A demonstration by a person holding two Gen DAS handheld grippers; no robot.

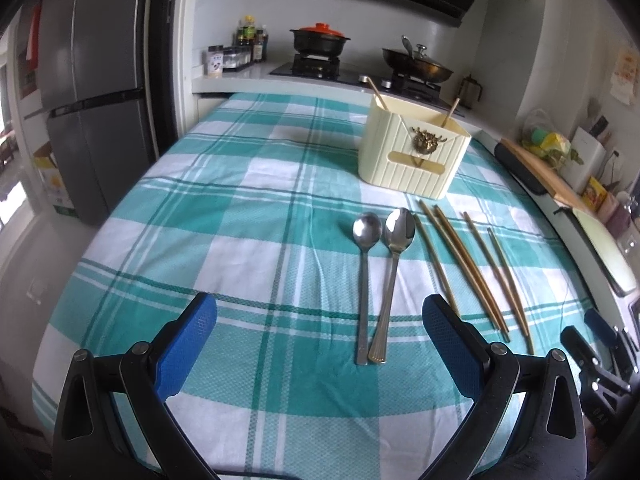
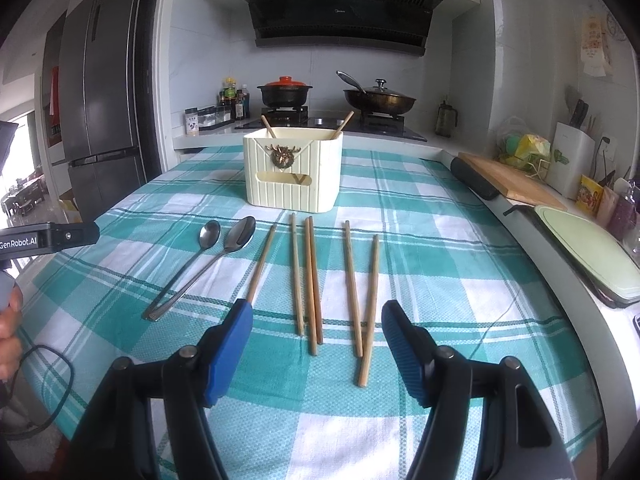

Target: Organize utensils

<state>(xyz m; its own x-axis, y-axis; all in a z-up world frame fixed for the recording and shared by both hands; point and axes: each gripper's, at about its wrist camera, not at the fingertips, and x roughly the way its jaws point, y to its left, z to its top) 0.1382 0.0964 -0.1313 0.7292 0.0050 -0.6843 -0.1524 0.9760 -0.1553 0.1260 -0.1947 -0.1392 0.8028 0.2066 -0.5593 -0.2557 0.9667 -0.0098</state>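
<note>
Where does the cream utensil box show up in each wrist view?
Left wrist: the cream box stands right of centre, beyond the two spoons.
Right wrist: the box stands at centre, beyond the loose chopsticks.
Shared landmark: the black pot with the red lid on the stove behind.

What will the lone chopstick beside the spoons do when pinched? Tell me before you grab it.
The lone chopstick looks thin, straight and wooden, so probably stiff and light. It lies flat on the checked tablecloth, so the open right gripper may catch cloth under it. Being slender and apparently round, it could roll or pivot if gripped near one end.
</note>
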